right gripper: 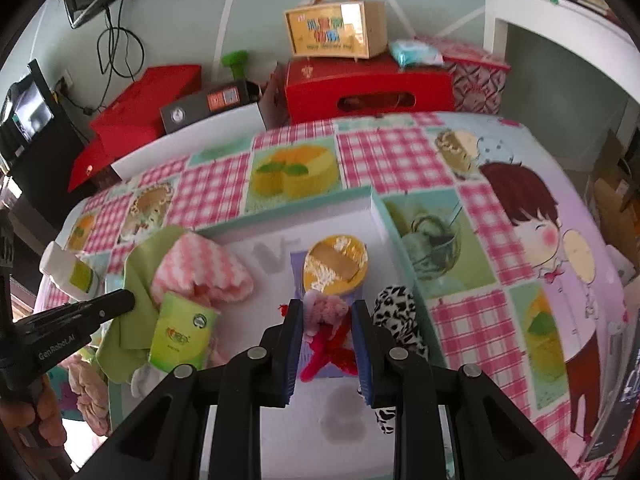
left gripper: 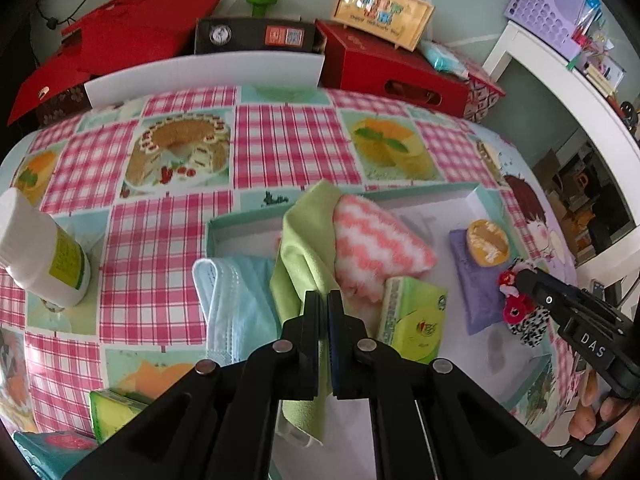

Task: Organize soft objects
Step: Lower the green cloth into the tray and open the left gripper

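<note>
On the left, the left gripper (left gripper: 325,300) pinches the green cloth (left gripper: 304,248) with jaws almost closed, over the tray (left gripper: 424,196). It should lift slowly. On the right, the right gripper (right gripper: 326,312) has half-open jaws around the red toy (right gripper: 332,344) in the tray; close gently

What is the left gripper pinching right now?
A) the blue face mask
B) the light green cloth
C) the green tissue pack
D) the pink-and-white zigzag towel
B: in the left wrist view the left gripper has its fingers closed on the light green cloth, which hangs down between them; the zigzag towel, mask and tissue pack lie free.
</note>
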Demonstrator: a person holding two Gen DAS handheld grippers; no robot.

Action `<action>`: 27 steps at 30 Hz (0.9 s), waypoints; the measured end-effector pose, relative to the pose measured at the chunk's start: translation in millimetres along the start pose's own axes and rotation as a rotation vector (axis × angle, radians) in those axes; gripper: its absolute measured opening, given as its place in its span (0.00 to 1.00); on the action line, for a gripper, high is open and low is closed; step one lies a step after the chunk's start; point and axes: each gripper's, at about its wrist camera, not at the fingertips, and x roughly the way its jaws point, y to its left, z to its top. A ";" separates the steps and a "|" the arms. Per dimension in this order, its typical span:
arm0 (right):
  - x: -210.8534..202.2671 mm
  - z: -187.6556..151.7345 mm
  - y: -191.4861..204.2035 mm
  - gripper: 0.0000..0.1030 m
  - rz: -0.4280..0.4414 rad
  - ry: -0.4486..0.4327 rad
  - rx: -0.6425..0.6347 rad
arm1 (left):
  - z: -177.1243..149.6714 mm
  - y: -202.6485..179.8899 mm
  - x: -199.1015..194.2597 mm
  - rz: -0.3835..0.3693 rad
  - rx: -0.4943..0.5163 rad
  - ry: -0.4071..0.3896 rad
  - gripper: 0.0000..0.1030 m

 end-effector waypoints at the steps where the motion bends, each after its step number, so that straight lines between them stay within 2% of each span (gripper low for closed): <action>1: 1.8 -0.1 -0.3 0.25 0.001 0.006 0.001 | -0.7 -0.8 3.9 0.005 0.003 0.010 0.03; 6: 10.3 -2.2 -1.4 0.27 0.009 0.033 0.009 | -4.7 -3.3 19.7 0.031 0.016 0.051 0.04; 13: 14.3 -1.4 -0.6 0.28 0.010 0.043 0.007 | -4.2 -5.2 16.9 0.045 0.026 0.050 0.04; 17: 9.1 0.2 2.1 0.33 0.000 0.031 -0.004 | -1.3 -7.7 6.8 0.048 0.034 0.039 0.05; 19: 5.6 1.2 3.6 0.33 0.000 0.022 -0.010 | -0.3 -9.2 1.4 0.048 0.041 0.030 0.08; 21: 2.2 2.5 5.1 0.35 -0.002 0.011 -0.015 | 0.4 -10.7 -4.7 0.047 0.046 0.017 0.22; 23: -0.7 3.1 6.2 0.43 -0.009 0.003 -0.019 | 0.7 -12.1 -13.4 0.051 0.050 -0.004 0.34; 27: -6.6 4.6 8.5 0.43 -0.011 -0.013 -0.028 | 2.4 -13.1 -26.1 0.053 0.051 -0.040 0.35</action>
